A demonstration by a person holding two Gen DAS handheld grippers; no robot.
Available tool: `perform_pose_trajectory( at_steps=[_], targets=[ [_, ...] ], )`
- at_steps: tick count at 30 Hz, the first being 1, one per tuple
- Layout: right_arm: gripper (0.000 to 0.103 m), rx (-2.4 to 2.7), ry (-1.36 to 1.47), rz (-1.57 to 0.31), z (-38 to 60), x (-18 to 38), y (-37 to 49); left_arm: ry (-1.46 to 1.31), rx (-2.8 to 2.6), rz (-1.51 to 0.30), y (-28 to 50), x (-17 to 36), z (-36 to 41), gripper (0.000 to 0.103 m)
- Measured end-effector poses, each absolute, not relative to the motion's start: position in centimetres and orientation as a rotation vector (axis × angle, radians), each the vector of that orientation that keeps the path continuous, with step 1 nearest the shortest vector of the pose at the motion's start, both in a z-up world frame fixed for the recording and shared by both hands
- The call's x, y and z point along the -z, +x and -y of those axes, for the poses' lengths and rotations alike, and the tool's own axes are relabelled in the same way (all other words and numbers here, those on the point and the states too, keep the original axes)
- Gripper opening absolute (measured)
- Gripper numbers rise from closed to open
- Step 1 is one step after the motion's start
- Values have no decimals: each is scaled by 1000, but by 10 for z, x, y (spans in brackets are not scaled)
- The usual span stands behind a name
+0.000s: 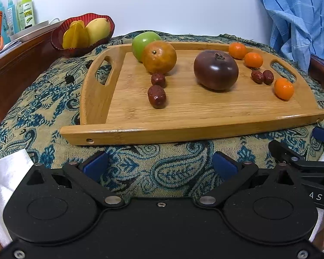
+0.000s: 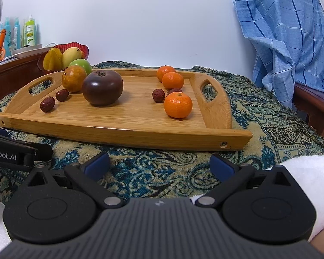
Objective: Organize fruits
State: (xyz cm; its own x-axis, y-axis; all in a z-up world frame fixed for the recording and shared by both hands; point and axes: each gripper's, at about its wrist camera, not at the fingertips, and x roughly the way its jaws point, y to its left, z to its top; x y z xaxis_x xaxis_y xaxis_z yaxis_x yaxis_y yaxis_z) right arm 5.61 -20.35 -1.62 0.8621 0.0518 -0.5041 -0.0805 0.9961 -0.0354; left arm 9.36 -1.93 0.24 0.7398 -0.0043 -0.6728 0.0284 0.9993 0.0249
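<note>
Fruits on wooden tray (image 1: pixel 196 127), left claw (image 1: pixel 161 165) wide open, empty, right claw (image 2: pixel 159 164) likewise

home – patterned cloth (image 1: pixel 43 112) | toiletry bottles (image 1: pixel 26 10) | draped blue towel (image 2: pixel 287 32)

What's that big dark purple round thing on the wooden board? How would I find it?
Look at the wooden tray lying on the patterned cloth. Near the tray's middle, between the brownish orange and the small tangerines, sits the purple fruit. It is the only dark, glossy, plum-coloured one, bigger than the wrinkled red dates, with a dry brown stem cap on top.
</note>
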Motion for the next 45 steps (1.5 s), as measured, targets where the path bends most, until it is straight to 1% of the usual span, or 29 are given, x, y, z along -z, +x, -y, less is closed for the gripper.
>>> perform_pose_trajectory(
  at_steps=[45],
  targets=[
    [103, -76, -60, -534, 204, 15, 57, 28, 9, -755, 99, -1, 20, 103]
  ],
)
